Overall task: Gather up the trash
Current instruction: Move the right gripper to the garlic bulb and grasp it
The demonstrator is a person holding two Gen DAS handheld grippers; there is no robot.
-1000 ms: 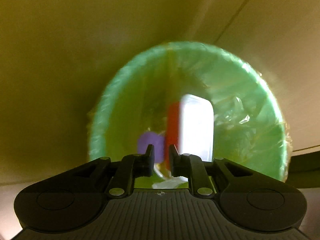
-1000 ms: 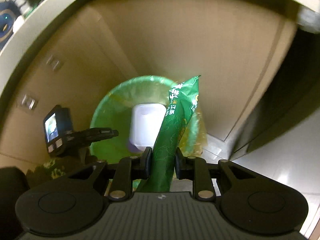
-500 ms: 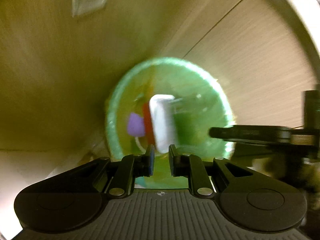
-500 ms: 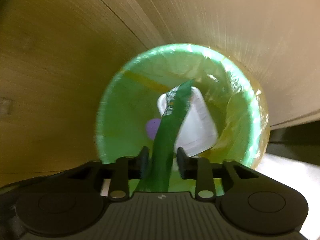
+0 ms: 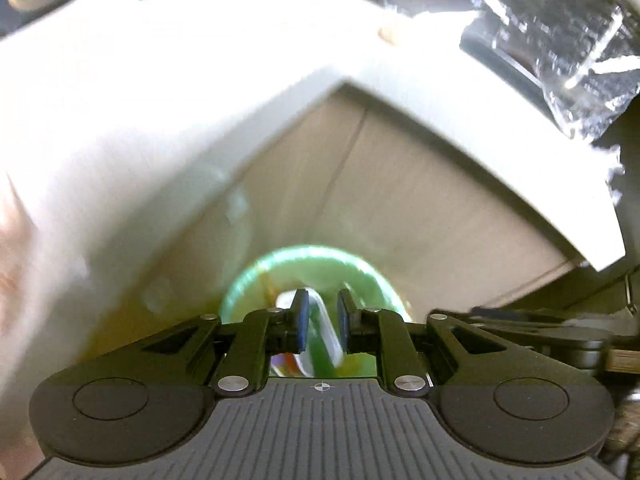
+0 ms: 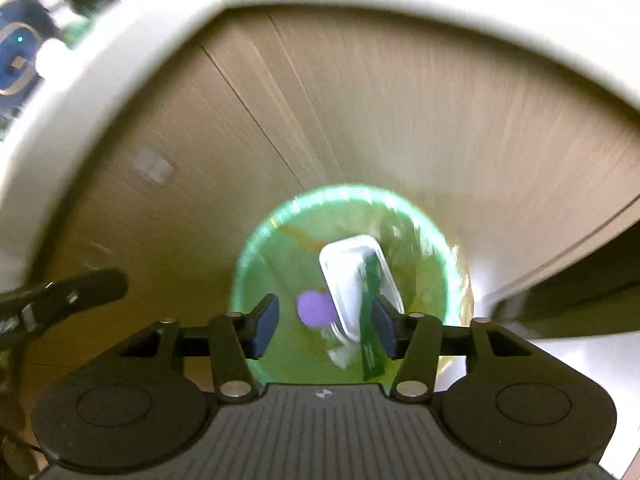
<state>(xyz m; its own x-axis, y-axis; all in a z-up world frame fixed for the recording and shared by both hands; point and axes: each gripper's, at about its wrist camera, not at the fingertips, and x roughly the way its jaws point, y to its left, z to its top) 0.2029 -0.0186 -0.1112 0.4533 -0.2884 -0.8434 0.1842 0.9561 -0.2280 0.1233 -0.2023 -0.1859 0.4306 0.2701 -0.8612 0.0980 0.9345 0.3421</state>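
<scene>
Left wrist view: left gripper (image 5: 322, 320) nearly closed, nothing pinched — poised over the green-lined trash bin (image 5: 256, 276) on the floor below the worktop (image 5: 460, 112) corner, clear of the drop.

Right wrist view: right gripper (image 6: 325, 325) with jaws opening, aimed into the bin for the release; green wrapper (image 6: 372, 312) beside the right pad, apparently free, lying across a white container (image 6: 348, 276) — purple scrap (image 6: 314, 308) alongside.

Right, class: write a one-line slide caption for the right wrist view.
Right claw opening above the green bin, green wrapper dropping onto a white container.
</scene>
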